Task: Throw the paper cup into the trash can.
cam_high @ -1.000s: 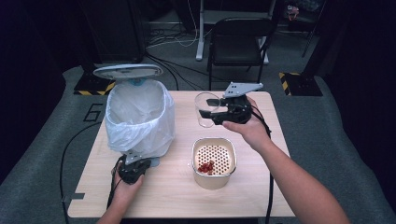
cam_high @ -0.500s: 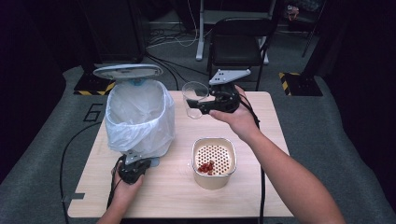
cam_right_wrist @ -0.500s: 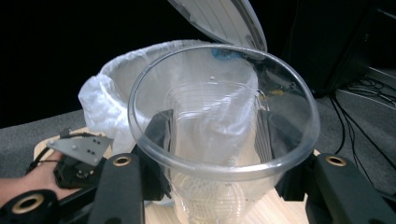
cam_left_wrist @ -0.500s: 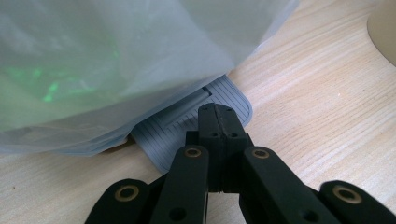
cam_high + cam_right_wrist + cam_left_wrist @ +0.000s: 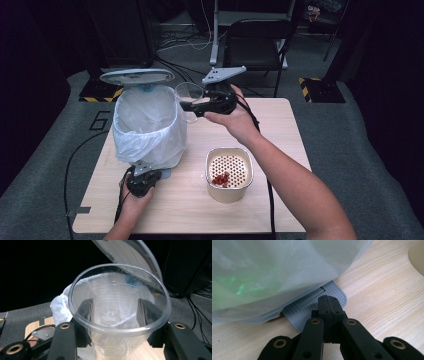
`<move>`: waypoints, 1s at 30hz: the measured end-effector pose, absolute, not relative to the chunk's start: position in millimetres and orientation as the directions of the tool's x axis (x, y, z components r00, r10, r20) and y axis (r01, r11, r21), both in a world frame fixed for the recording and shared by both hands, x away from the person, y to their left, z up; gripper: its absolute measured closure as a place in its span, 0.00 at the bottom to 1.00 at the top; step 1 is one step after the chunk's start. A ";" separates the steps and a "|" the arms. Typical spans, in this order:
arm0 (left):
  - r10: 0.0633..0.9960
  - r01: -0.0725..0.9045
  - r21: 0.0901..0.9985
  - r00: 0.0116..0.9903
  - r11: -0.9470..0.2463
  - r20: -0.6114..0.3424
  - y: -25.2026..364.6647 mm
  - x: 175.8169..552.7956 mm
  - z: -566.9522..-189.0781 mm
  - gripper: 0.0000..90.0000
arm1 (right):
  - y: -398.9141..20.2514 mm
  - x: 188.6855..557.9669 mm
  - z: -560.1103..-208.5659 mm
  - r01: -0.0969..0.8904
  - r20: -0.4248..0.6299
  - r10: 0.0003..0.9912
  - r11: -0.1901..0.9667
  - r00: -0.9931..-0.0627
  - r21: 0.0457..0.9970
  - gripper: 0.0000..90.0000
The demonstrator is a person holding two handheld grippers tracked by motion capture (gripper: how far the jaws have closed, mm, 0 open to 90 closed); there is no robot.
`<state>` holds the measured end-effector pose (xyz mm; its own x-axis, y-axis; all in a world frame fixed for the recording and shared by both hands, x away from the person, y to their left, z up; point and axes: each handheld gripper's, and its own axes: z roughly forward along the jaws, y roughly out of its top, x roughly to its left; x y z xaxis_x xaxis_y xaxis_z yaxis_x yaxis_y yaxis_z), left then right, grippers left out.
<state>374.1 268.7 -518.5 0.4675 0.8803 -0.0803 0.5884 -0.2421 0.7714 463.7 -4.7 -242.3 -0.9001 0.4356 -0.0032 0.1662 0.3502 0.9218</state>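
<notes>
A clear plastic cup (image 5: 189,97) hangs in the air just right of the bin's rim, with my right gripper (image 5: 192,106) shut on its sides. In the right gripper view the cup (image 5: 117,305) stands upright between the black fingers (image 5: 83,312), and behind it are the raised lid (image 5: 125,252) and the white bag (image 5: 60,305). The bin (image 5: 150,125) stands at the table's left with its lid (image 5: 136,76) up. My left gripper (image 5: 145,172) is shut, and its tips (image 5: 328,301) rest on the grey ribbed pedal (image 5: 312,307) at the bin's foot.
A cream container (image 5: 227,194) with a perforated insert and some red bits (image 5: 220,179) stands on the wooden table (image 5: 280,125) near the front middle. A black chair (image 5: 260,37) and cables are behind the table. The bag (image 5: 274,272) overhangs the pedal.
My right gripper has carried the cup left and upward, from above the table's middle to beside the bin's rim. The left hand has stayed on the pedal.
</notes>
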 end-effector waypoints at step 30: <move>0.875 0.600 0.759 0.476 -0.253 -0.085 269.7 374.3 -516.7 1.00 | 74.4 476.6 -251.8 0.155 -0.011 0.376 0.407 -0.927 0.900 0.53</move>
<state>374.3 269.7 -516.7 0.4764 0.8751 -0.0847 0.5998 -0.2531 0.7591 476.6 74.4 -251.8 -0.9265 0.3761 -0.0105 0.1549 0.4069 0.9002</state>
